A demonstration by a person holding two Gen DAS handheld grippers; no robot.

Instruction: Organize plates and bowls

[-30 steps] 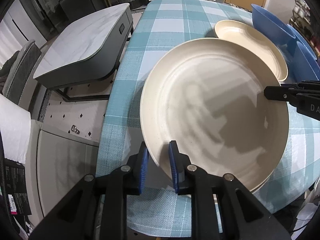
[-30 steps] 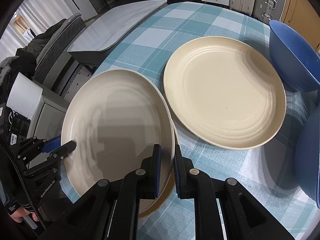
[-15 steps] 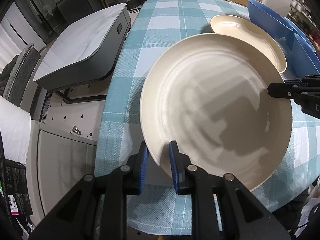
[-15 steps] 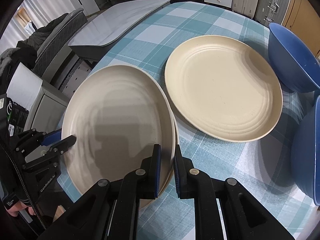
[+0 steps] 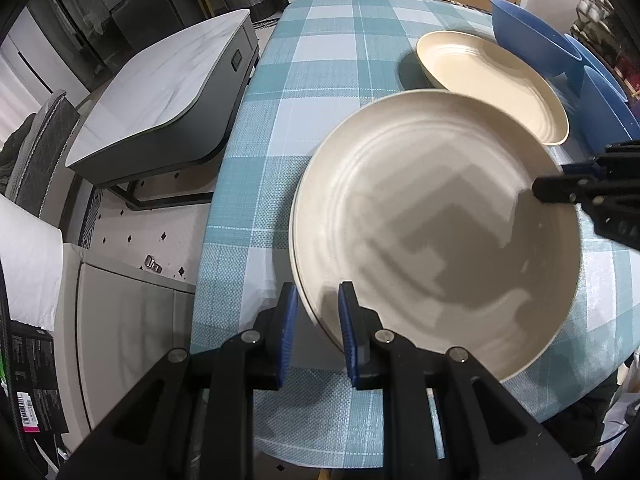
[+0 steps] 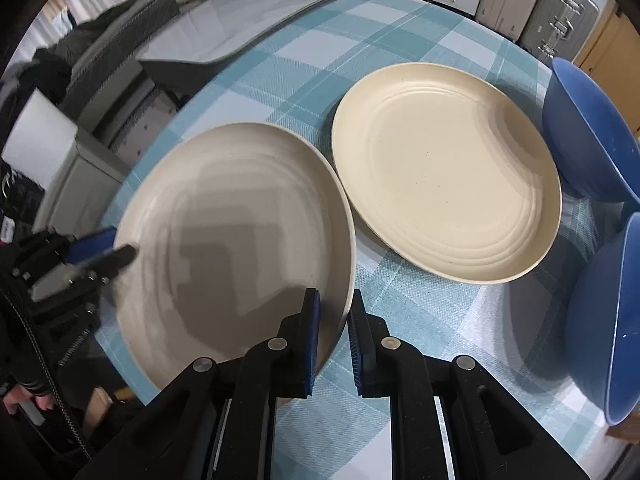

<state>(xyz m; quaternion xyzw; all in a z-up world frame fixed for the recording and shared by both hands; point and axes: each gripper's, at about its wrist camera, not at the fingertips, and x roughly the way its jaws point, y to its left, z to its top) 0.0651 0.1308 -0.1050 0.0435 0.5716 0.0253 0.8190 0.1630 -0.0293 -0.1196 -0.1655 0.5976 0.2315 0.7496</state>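
Plates number three: a beige plate (image 5: 440, 216) is clamped at opposite rims by the left gripper (image 5: 316, 312) and right gripper (image 6: 334, 320), now lowered onto a second plate (image 5: 298, 276) beneath. Beyond them a cream plate (image 6: 444, 172) lies beside two blue bowls (image 6: 580, 132), all on the checked tablecloth (image 5: 340, 60).
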